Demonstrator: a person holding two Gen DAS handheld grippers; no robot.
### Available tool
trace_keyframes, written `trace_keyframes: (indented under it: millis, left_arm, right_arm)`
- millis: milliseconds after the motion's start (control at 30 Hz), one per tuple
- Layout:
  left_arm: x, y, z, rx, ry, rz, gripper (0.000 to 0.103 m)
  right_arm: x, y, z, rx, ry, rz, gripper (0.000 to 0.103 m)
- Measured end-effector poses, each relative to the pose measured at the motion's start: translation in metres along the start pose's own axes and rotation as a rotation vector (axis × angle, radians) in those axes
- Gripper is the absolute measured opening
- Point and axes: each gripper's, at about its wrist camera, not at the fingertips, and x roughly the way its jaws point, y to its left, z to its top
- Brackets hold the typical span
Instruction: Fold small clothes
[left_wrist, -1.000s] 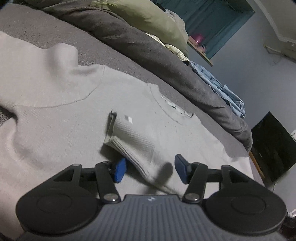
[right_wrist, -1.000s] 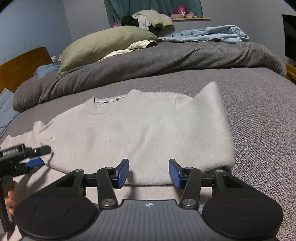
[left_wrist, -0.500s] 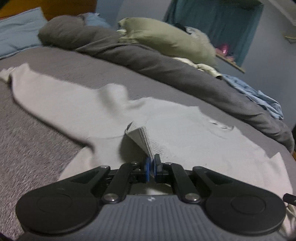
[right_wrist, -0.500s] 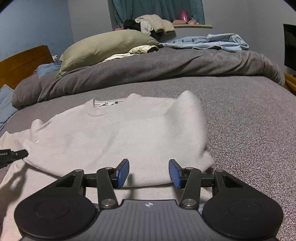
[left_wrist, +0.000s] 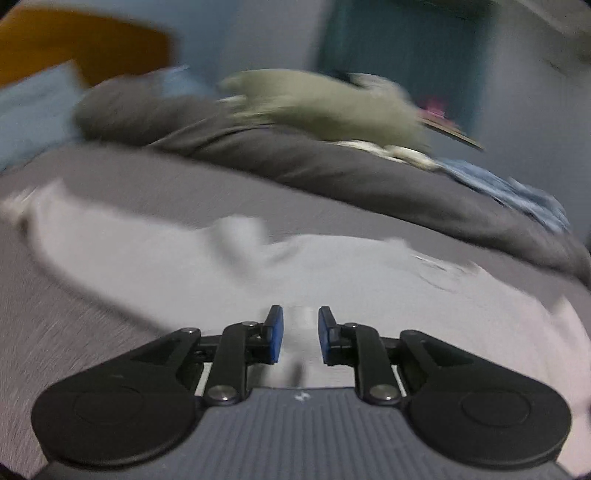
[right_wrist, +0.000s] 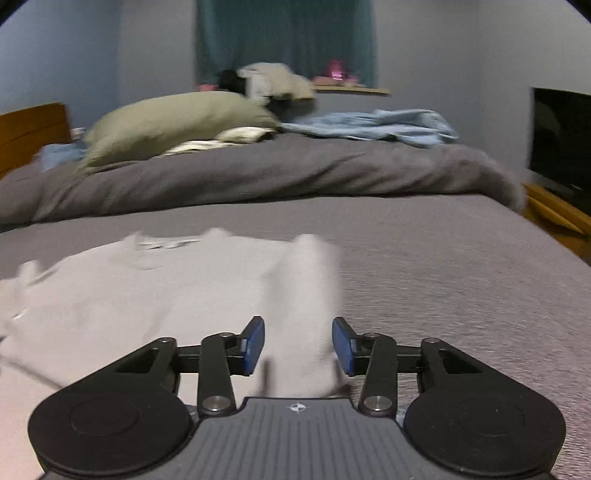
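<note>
A pale grey sweater (left_wrist: 332, 266) lies spread on the grey bed, its collar label toward the far side. The left wrist view is blurred. My left gripper (left_wrist: 300, 332) hovers low over the sweater's body. Its jaws are opening, a narrow gap shows between the blue pads, and only flat cloth lies below them. In the right wrist view the sweater (right_wrist: 147, 295) has its right edge raised in a fold (right_wrist: 306, 288). My right gripper (right_wrist: 298, 345) straddles that fold. Its jaws are closing, and the pads do not visibly press the cloth.
A rolled dark grey duvet (right_wrist: 295, 173) crosses the bed behind the sweater, with an olive pillow (right_wrist: 173, 118) and a light blue garment (right_wrist: 373, 125) on it. A dark screen (right_wrist: 561, 144) stands at the right and a wooden headboard (right_wrist: 29, 129) at the left.
The left gripper, shut on the sweater's ribbed cuff half a second ago, now has its jaws apart and the cuff is down. The right jaws have narrowed around the sweater's bunched right edge.
</note>
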Motion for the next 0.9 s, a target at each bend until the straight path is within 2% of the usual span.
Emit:
trace_keyframes:
  millis: [67, 100, 167, 233, 300, 367, 433, 567, 633, 733, 800, 900]
  left_arm:
    - [0.006, -0.019, -0.001, 0.124, 0.016, -0.088, 0.014]
    - [0.008, -0.026, -0.004, 0.183, 0.03, -0.105, 0.014]
    - [0.015, -0.034, -0.01, 0.234, 0.062, -0.106, 0.015]
    - [0.021, -0.033, -0.017, 0.229, 0.1, -0.076, 0.015]
    - [0.028, -0.022, -0.02, 0.194, 0.15, -0.04, 0.015]
    - [0.026, -0.006, -0.025, 0.133, 0.166, -0.049, 0.018]
    - [0.025, 0.002, -0.026, 0.1, 0.166, -0.06, 0.018]
    - [0.027, 0.0, -0.028, 0.127, 0.16, -0.05, 0.018]
    - [0.025, -0.001, -0.03, 0.135, 0.159, -0.051, 0.018]
    - [0.024, 0.002, -0.03, 0.123, 0.163, -0.065, 0.018]
    - [0.023, 0.003, -0.03, 0.115, 0.166, -0.073, 0.018]
    - [0.024, 0.004, -0.031, 0.113, 0.165, -0.078, 0.019]
  right_arm:
    - [0.01, -0.005, 0.001, 0.009, 0.011, -0.024, 0.027]
    - [0.017, -0.005, 0.003, -0.004, 0.021, -0.033, 0.026]
    - [0.027, -0.004, 0.002, -0.016, 0.042, -0.045, 0.026]
    - [0.036, -0.006, 0.001, 0.003, 0.076, -0.027, 0.027]
    - [0.047, -0.015, -0.001, 0.043, 0.133, -0.044, 0.035]
    - [0.051, -0.025, -0.005, 0.114, 0.157, -0.044, 0.043]
    - [0.051, -0.032, -0.007, 0.156, 0.15, -0.04, 0.044]
    - [0.043, -0.018, 0.005, 0.102, 0.043, -0.029, 0.041]
    - [0.046, -0.008, 0.015, 0.062, 0.019, -0.024, 0.037]
    - [0.053, 0.0, 0.031, 0.005, -0.008, 0.009, 0.021]
    - [0.07, 0.004, 0.037, -0.042, 0.026, 0.023, 0.013]
    - [0.095, 0.001, 0.041, -0.008, 0.084, 0.0, 0.012]
